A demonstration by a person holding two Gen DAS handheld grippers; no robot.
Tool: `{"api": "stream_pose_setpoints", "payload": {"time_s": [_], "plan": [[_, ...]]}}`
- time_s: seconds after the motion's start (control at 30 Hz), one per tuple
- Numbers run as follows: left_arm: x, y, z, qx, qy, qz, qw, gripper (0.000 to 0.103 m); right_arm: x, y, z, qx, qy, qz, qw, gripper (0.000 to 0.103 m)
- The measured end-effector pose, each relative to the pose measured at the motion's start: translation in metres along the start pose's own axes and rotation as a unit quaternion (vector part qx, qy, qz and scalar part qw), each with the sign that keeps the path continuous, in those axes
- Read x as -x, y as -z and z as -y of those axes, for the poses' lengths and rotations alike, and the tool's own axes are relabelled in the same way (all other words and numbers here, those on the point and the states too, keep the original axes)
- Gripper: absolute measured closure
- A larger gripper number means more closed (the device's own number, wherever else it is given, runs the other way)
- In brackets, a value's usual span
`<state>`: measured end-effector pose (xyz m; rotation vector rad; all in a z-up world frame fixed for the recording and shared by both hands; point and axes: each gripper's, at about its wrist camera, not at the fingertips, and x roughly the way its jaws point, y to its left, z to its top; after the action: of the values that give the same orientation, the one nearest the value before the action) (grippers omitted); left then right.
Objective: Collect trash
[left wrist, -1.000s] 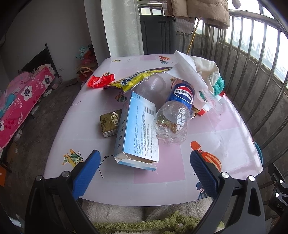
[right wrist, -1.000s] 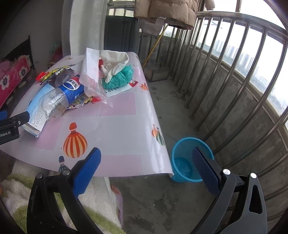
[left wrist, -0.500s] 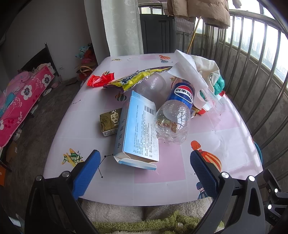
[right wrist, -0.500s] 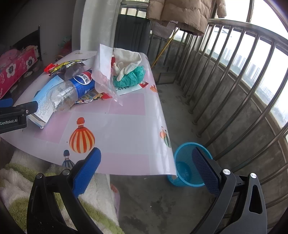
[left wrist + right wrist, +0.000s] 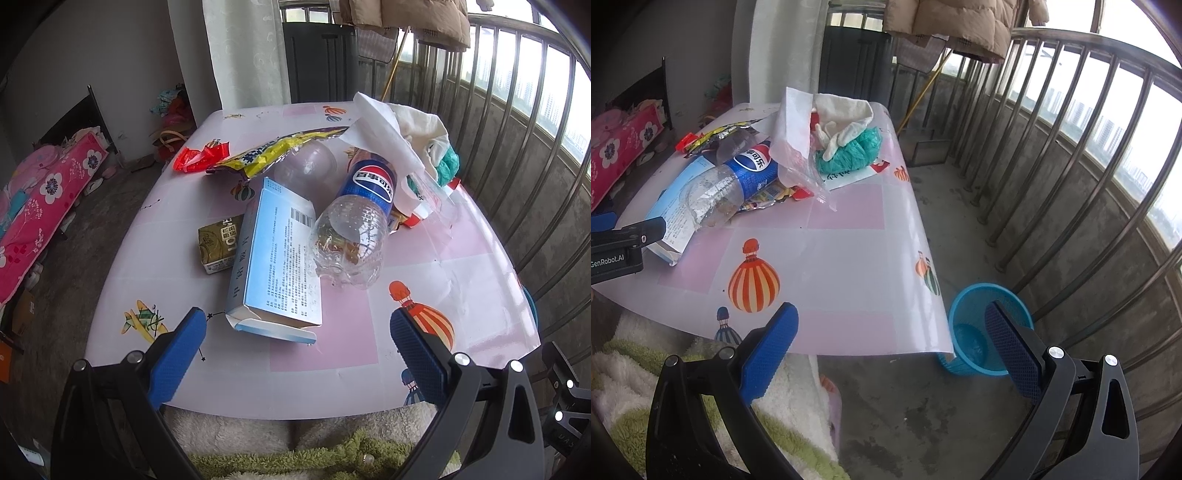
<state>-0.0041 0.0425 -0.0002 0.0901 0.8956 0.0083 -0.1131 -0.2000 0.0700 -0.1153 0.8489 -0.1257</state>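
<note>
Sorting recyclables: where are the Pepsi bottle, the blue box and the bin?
Pepsi bottle (image 5: 369, 181), left wrist view, on its label.
Blue box (image 5: 284, 258), left wrist view, printed top face.
Bin (image 5: 967, 295), right wrist view, near rim.

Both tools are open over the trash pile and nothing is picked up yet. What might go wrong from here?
1. The clear plastic Pepsi bottle leans on the light blue cardboard box; lifting the box first would probably roll it.
2. The white tissue drapes over the bottle and may drag along.
3. The blue mesh wastebasket sits on the floor partly under the table's corner, so a drop from the right tool might miss.
</note>
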Motion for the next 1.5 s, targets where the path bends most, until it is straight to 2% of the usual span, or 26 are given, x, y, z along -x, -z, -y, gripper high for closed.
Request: {"api": "stream_pose_setpoints", "payload": {"time_s": [0.9,1.07,1.2,1.37,1.43,1.5], "plan": [[-0.001,0.002,-0.002,0.002,0.000,-0.002,1.0000,0.005,0.001,0.001,0.004,0.000,0.000,-0.001,1.000,0.007],[0.001,-0.002,-0.010,0.013,-0.001,0.009,0.9999,0.005,0.003,-0.001,0.009,-0.018,-0.002,0.009,1.000,0.007],[0.005,-0.010,-0.032,0.038,-0.015,0.034,0.9986,0.005,0.002,-0.008,0.014,-0.043,-0.019,0.030,0.998,0.007],[0.001,-0.019,-0.068,0.068,-0.051,0.058,0.9947,0.005,-0.005,-0.030,0.003,-0.054,-0.088,0.046,0.994,0.007],[-0.003,-0.021,-0.081,0.066,-0.048,0.068,0.9944,0.005,-0.008,-0.042,-0.007,-0.064,-0.119,0.055,0.989,0.007],[-0.008,-0.022,-0.094,0.063,-0.029,0.076,0.9947,0.005,-0.014,-0.055,-0.017,-0.077,-0.153,0.051,0.984,0.007]]}}
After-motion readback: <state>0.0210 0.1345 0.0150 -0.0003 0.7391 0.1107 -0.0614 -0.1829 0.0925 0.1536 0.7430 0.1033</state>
